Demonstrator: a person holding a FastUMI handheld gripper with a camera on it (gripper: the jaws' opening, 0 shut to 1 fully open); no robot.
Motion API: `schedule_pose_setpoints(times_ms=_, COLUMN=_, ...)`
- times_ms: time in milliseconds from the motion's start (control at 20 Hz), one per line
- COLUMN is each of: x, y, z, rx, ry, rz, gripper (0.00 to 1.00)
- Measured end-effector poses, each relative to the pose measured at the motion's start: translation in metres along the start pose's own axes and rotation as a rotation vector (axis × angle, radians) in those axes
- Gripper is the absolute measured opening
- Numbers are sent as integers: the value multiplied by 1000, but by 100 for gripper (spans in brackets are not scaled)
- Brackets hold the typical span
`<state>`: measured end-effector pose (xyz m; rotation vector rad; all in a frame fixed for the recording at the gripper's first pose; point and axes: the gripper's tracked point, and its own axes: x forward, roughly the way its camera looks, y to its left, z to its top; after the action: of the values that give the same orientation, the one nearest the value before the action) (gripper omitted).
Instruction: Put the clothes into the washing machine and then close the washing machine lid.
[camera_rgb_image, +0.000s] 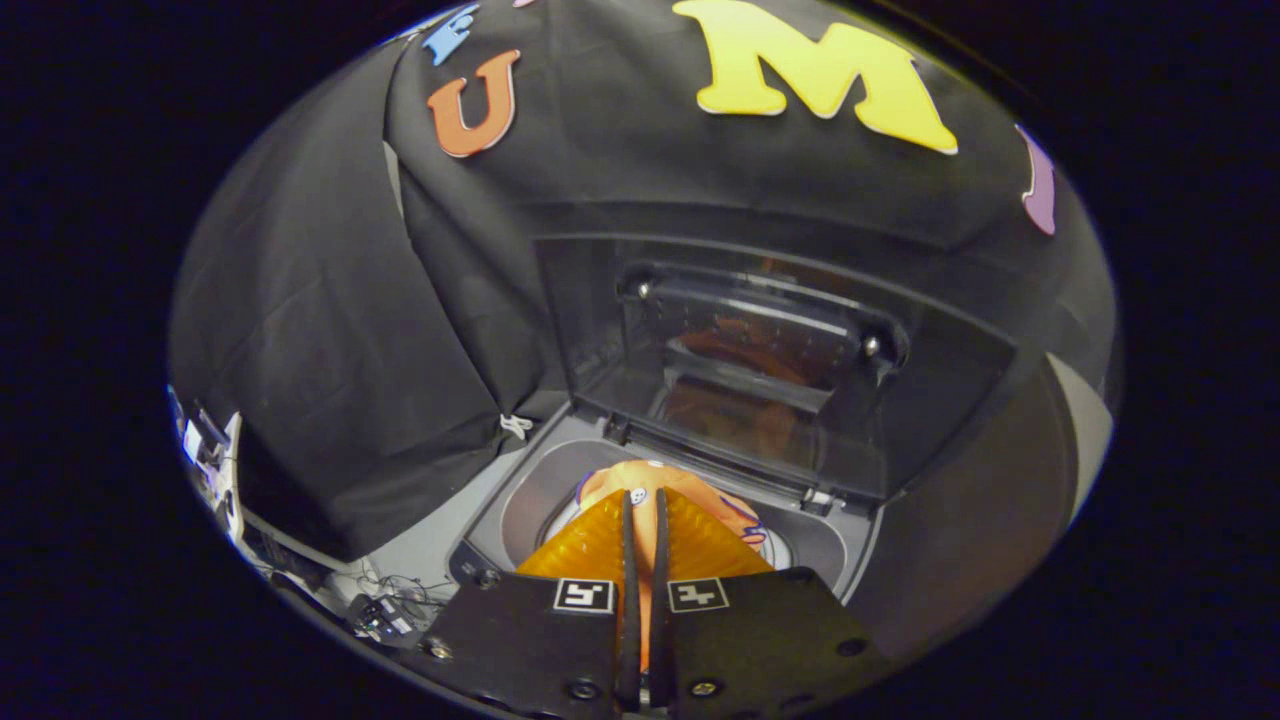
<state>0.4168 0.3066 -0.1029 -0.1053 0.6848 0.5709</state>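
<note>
Basically, gripper (642, 505) sat nearly closed over the washing machine (520, 480) drum, probably pinching the orange clothes (640, 475) lying just ahead of and below the fingertips; lid (760, 350) stood upright beyond.

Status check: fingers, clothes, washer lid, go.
Gripper fingers nearly together over the washing machine opening. Orange garment just ahead, down in the tub; grip unclear. Lid up, nothing blocking.

Lid (770, 350): glossy see-thru plastic, reflective, stood up at far side. Washer (470, 505) top: smooth grey plastic, semi-matt. Garment (640, 480): soft orange cloth w/ print, pinched between gripper (642, 500) fingers, nearly closed on it. Finger pads (590, 550): ribbed, translucent, shiny. Wall (330, 340): matt black cloth, creased.
</note>
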Motion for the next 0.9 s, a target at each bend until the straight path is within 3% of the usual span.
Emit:
schedule_pose_setpoints(times_ms=400, x=54, y=-10, z=-46, rx=82, ry=102, rz=-55, gripper=7)
schedule_pose_setpoints(times_ms=900, x=62, y=-12, z=-52, rx=95, ry=136, rz=-68, gripper=7)
